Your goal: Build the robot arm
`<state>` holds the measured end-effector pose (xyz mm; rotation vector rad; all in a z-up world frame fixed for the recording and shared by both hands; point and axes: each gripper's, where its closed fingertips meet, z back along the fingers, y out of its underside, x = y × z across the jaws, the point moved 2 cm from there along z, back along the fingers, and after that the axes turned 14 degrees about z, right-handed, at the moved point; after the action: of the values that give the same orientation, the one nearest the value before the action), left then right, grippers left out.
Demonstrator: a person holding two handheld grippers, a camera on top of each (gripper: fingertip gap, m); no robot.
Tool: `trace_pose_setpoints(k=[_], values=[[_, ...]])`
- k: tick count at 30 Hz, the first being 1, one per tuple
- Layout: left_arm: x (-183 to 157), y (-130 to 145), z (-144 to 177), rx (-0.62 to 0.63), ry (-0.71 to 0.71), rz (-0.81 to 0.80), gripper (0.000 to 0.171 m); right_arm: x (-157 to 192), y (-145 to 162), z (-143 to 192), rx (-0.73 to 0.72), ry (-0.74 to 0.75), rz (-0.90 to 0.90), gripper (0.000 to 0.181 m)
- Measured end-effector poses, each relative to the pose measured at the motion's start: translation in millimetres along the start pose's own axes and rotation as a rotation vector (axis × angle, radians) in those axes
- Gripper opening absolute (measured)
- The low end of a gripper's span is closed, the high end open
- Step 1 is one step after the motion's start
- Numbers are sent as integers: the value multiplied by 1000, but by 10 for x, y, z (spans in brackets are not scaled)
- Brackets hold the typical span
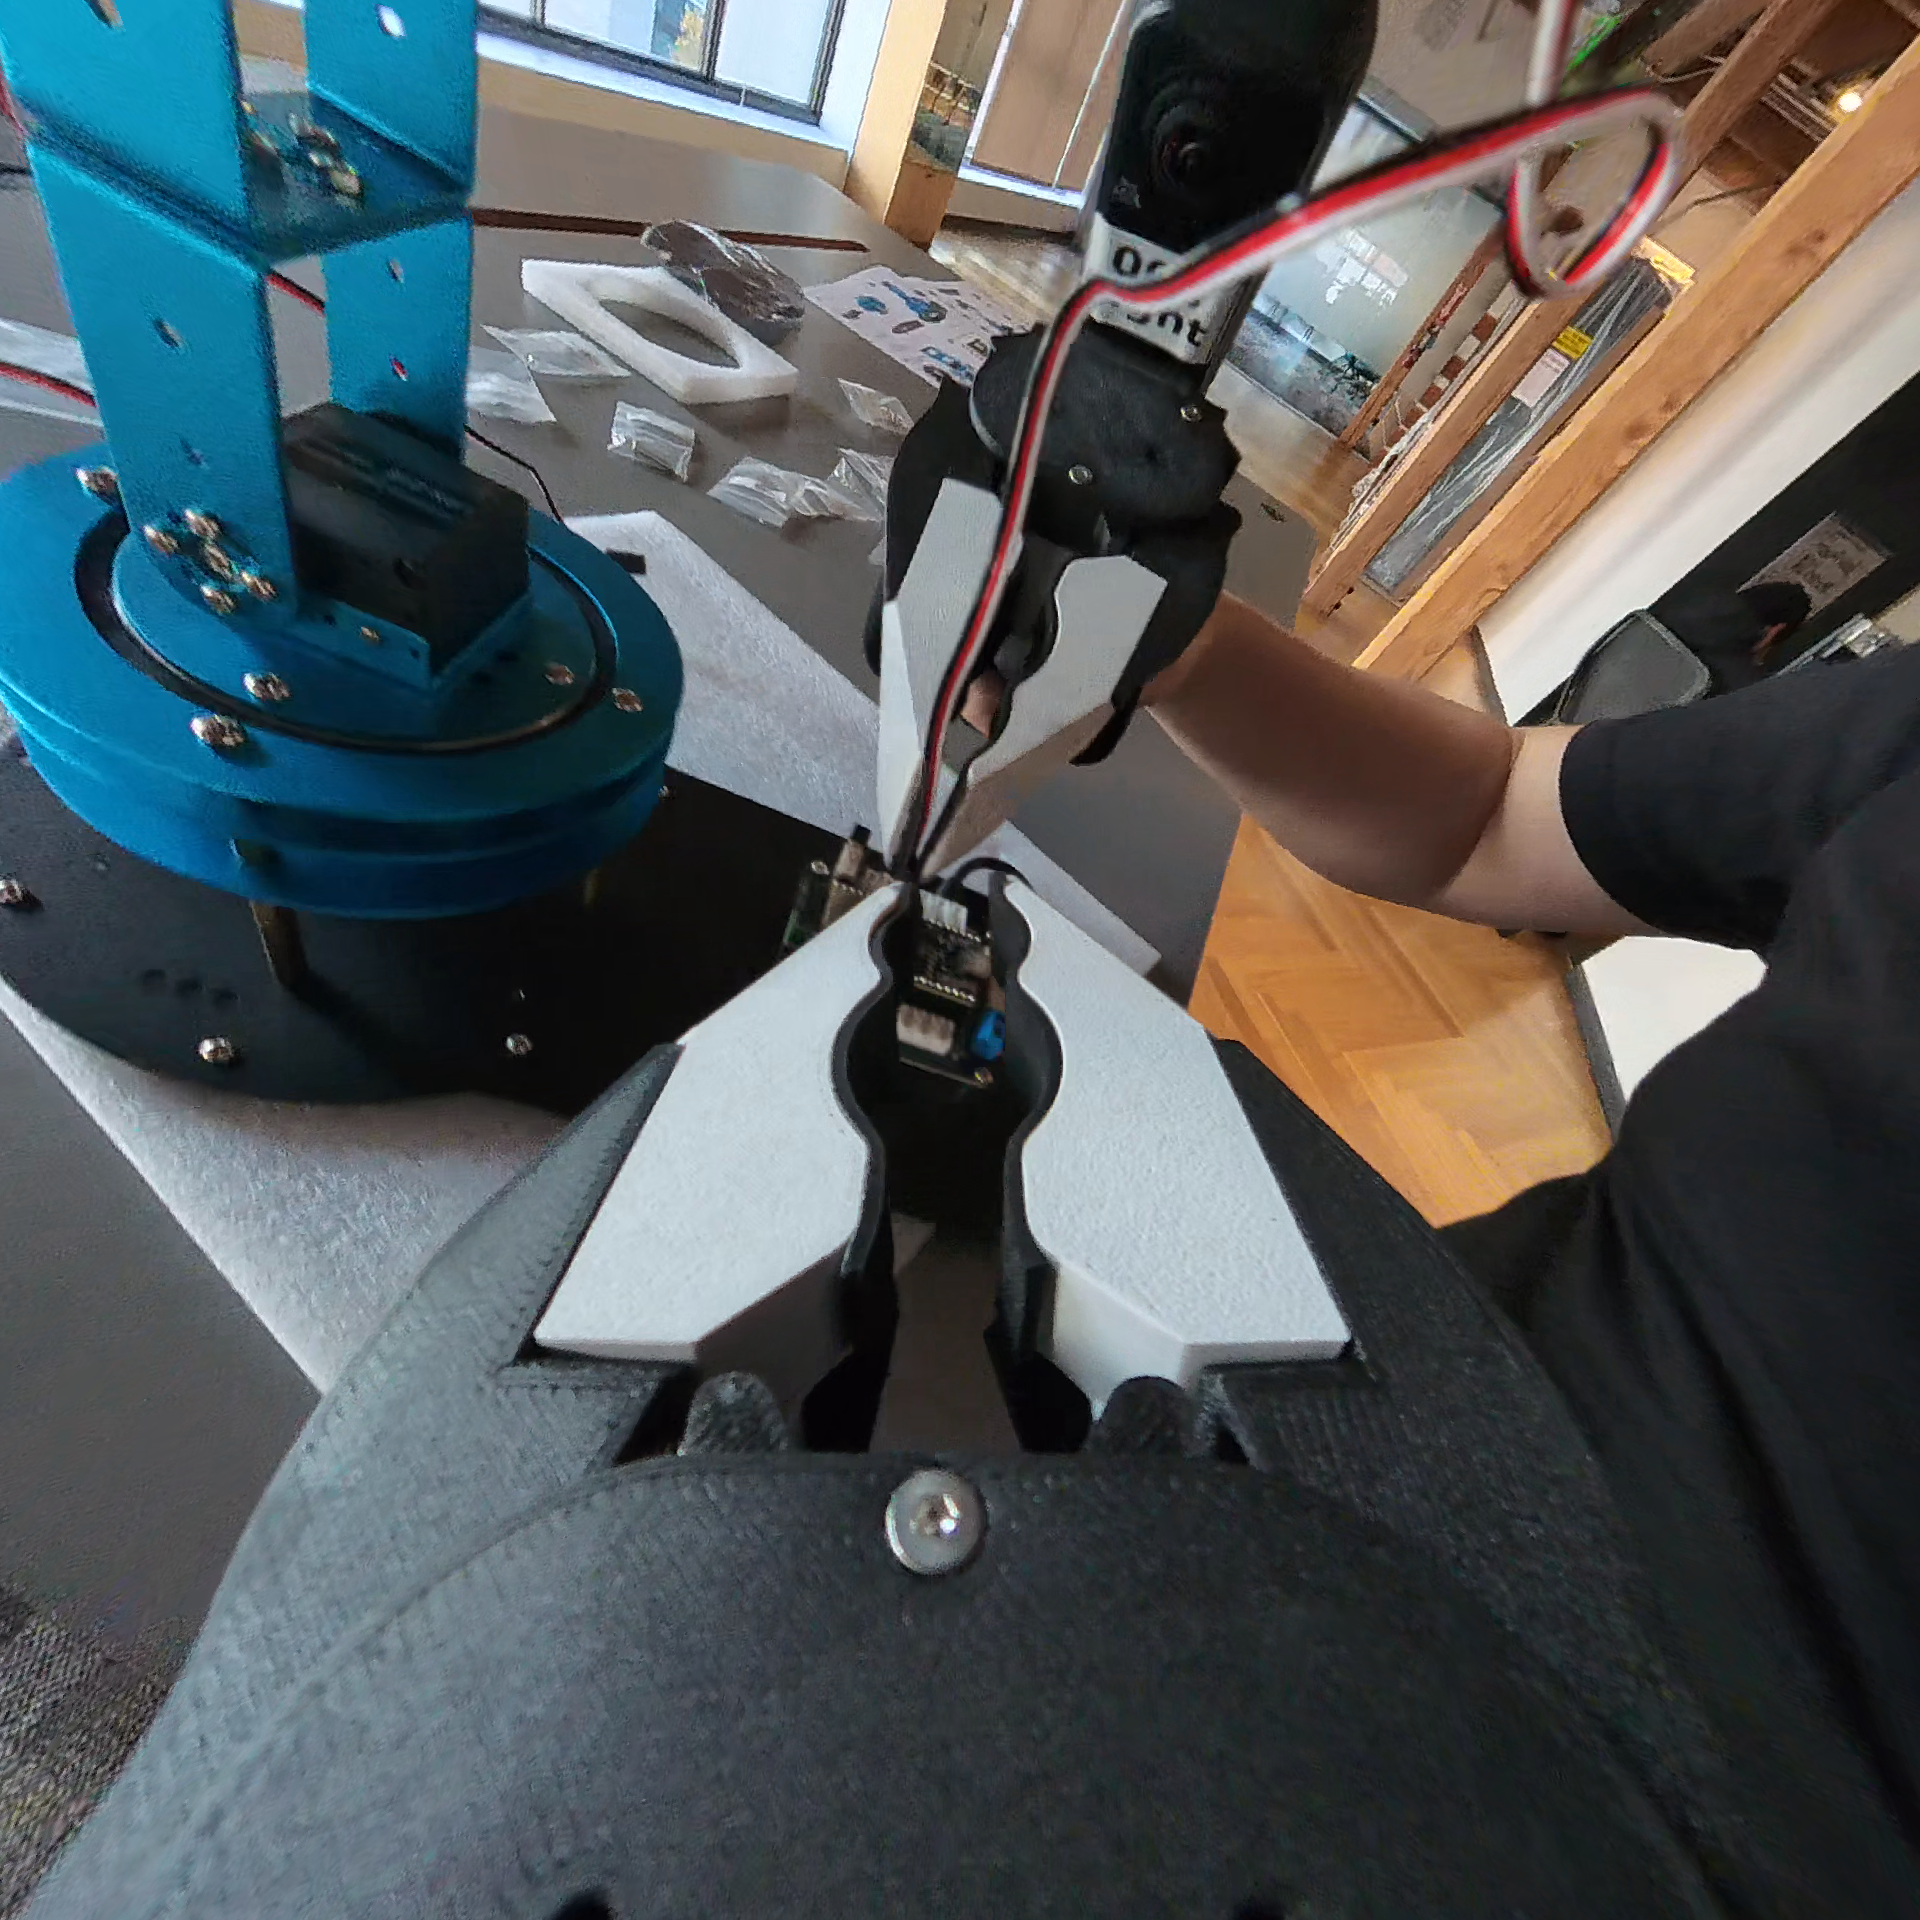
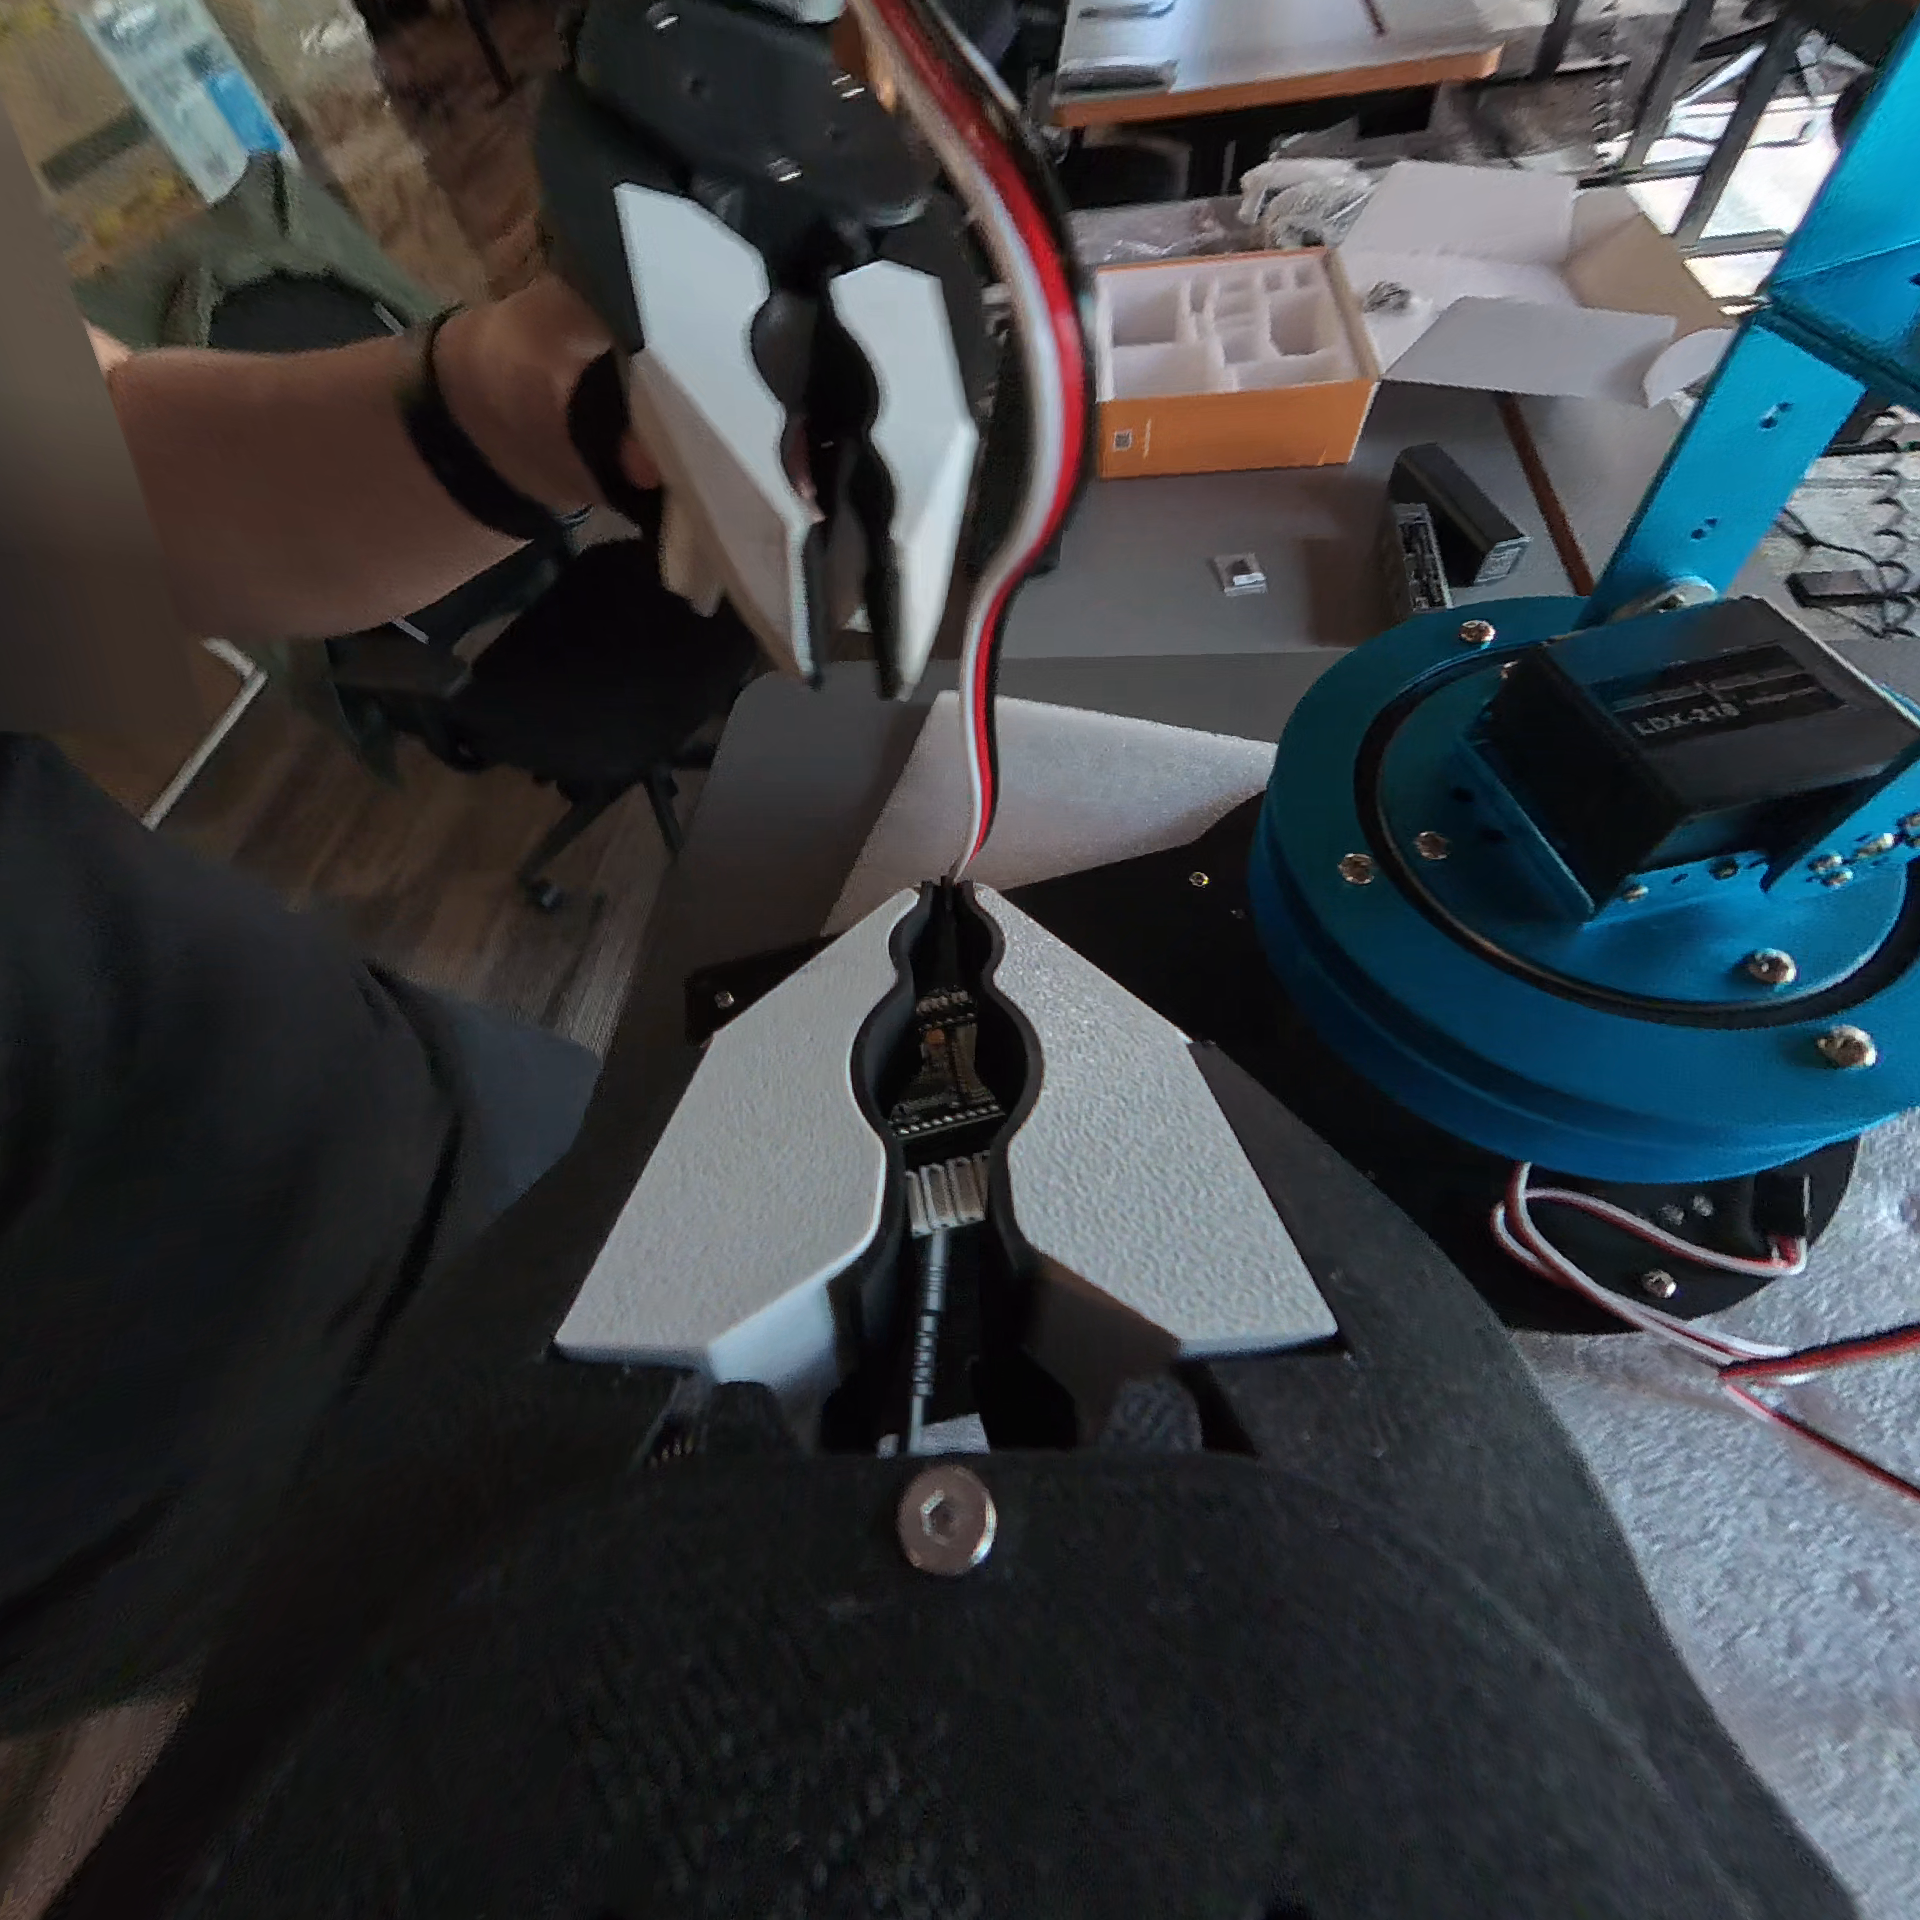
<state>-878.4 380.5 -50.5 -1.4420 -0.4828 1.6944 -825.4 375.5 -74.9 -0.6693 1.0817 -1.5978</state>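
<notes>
My right gripper [image 2: 945,891] is shut on the end of a red, white and black servo cable [image 2: 982,748], just above a small circuit board [image 2: 940,1070] on the black baseplate [image 2: 1143,935]. In the left wrist view it [image 1: 920,857] points down, and the cable [image 1: 1351,197] loops up to the upper right. My left gripper [image 1: 951,891] is narrowly open and empty, with its tips right beside the right gripper's tips, over the circuit board [image 1: 940,987]. In the right wrist view it [image 2: 852,681] hangs just left of the cable. A blue metal robot arm base [image 1: 312,675] stands on the plate.
The blue base [image 2: 1558,935] carries a black servo [image 2: 1683,727]. White foam sheet [image 1: 208,1195] lies under the plate. Small plastic bags [image 1: 649,436] and a foam frame [image 1: 665,322] lie behind. An orange box with a foam insert [image 2: 1226,416] and a black device [image 2: 1444,530] sit farther off. The table edge [image 1: 1216,914] drops to wood floor.
</notes>
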Motion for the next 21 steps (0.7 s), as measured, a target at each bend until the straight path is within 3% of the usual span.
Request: trace_pose_setpoints(k=[10,17,21], values=[[125,-379,-223,-115,145,23,21,-119,29,-73,50,-173,80,3],[73,-405,-326,-66,177,-20,24,-141,53,-176,64,-251,39,3],[126,-372,-379,-31,129,-106,1,-147,90,-184,114,-240,56,3]])
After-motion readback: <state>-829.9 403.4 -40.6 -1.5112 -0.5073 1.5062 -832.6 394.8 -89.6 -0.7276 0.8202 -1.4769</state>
